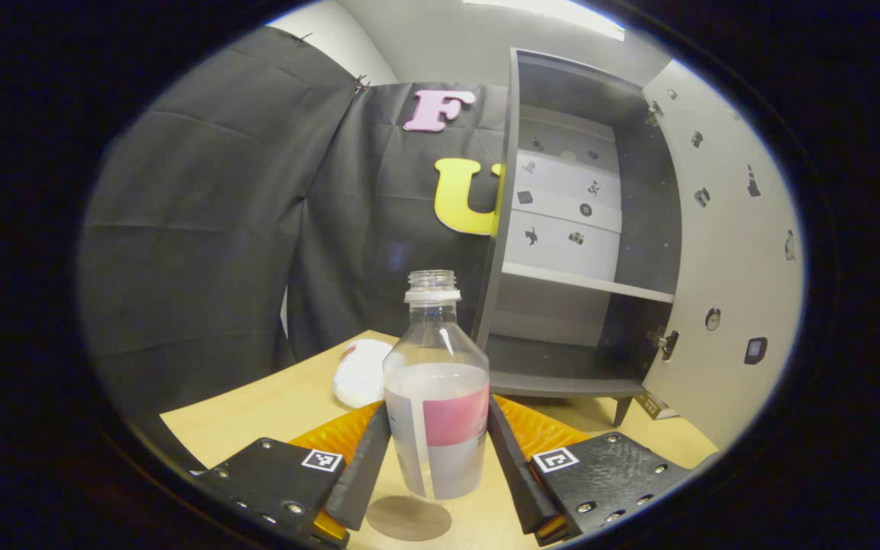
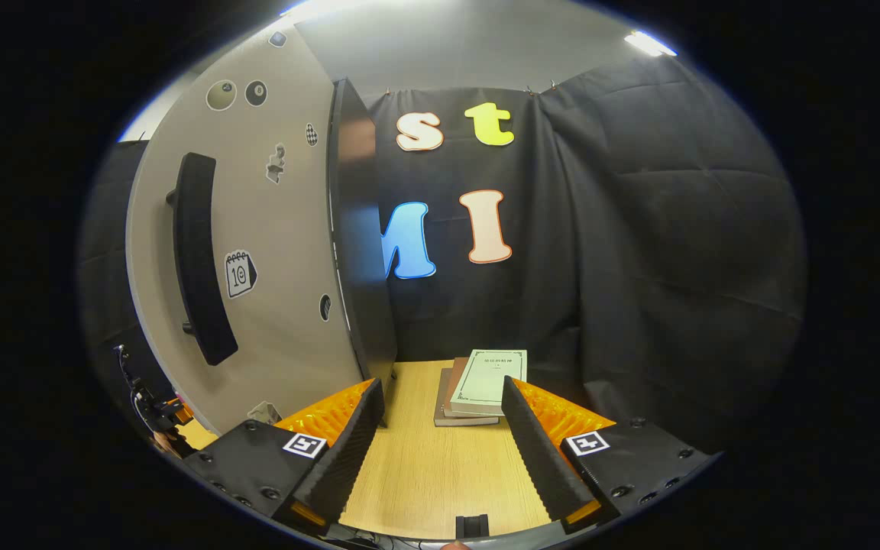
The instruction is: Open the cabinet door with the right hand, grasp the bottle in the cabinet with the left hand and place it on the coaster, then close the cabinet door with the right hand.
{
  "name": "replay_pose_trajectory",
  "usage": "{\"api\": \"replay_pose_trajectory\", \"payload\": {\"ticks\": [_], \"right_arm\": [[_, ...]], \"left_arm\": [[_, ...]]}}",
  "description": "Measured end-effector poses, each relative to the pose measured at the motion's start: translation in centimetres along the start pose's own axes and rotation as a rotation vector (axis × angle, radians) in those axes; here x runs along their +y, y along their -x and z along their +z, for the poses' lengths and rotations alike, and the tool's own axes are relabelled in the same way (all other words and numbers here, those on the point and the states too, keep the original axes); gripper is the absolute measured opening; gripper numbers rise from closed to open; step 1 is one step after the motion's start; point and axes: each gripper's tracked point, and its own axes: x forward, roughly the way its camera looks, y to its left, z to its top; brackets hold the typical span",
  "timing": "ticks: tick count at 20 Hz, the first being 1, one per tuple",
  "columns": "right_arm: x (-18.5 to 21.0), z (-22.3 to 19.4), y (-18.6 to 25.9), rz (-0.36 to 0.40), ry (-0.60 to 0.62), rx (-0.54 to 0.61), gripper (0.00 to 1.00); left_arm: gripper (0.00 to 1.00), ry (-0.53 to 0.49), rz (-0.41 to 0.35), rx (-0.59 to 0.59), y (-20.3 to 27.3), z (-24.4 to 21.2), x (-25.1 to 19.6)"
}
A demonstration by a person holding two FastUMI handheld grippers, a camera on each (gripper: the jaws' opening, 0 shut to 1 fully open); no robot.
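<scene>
In the left gripper view, the left gripper [image 1: 436,451] is closing both fingers [image 1: 367,458] against the sides of the bottle [image 1: 436,405] at the lower centre of the frame, and the bottle is standing upright between them, uncapped and about half full of clear liquid, with a pink and white label. Its base is hanging just above the table [image 1: 257,412], casting a round shadow beneath it. A white round thing, possibly the coaster [image 1: 360,373], is lying on the table just left of and behind the bottle. The cabinet [image 1: 577,229] is filling the right half of the frame with its door [image 1: 730,252] swung wide open to the right and its shelves showing bare. In the right gripper view, the right gripper [image 2: 440,451] is holding its fingers well apart with nothing between them, hovering over the table. The door's outer face, with a dark handle [image 2: 199,260] and stickers, is standing at the left of the frame, and a stack of books [image 2: 482,386] is lying at the centre, beyond the fingertips.
</scene>
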Motion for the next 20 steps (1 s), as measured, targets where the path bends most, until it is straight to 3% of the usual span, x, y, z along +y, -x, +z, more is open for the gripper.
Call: {"api": "replay_pose_trajectory", "payload": {"ticks": [10, 15, 16, 17, 20], "right_arm": [[-0.9, -0.5, 0.8, -0.048, 0.027, 0.018, 0.98], [-0.1, -1.2, 0.5, -0.042, 0.052, 0.043, 0.98], [0.1, -1.2, 0.5, -0.042, 0.057, 0.042, 0.92], [0.2, -1.3, 0.4, -0.04, 0.057, 0.043, 0.98], [0.8, -1.2, -0.1, -0.026, 0.049, 0.042, 0.98]], "left_arm": [[0.75, -0.041, 0.055, 0.121, -1.8, -8.2, 3.0], [0.73, -0.031, 0.057, 0.135, -1.9, -10.0, 3.1], [0.76, -0.037, 0.056, 0.122, -1.7, -10.0, 3.0], [0.73, -0.039, 0.057, 0.129, -1.6, -10.2, 2.8], [0.77, -0.043, 0.056, 0.143, -0.9, -10.8, 2.6]]}}
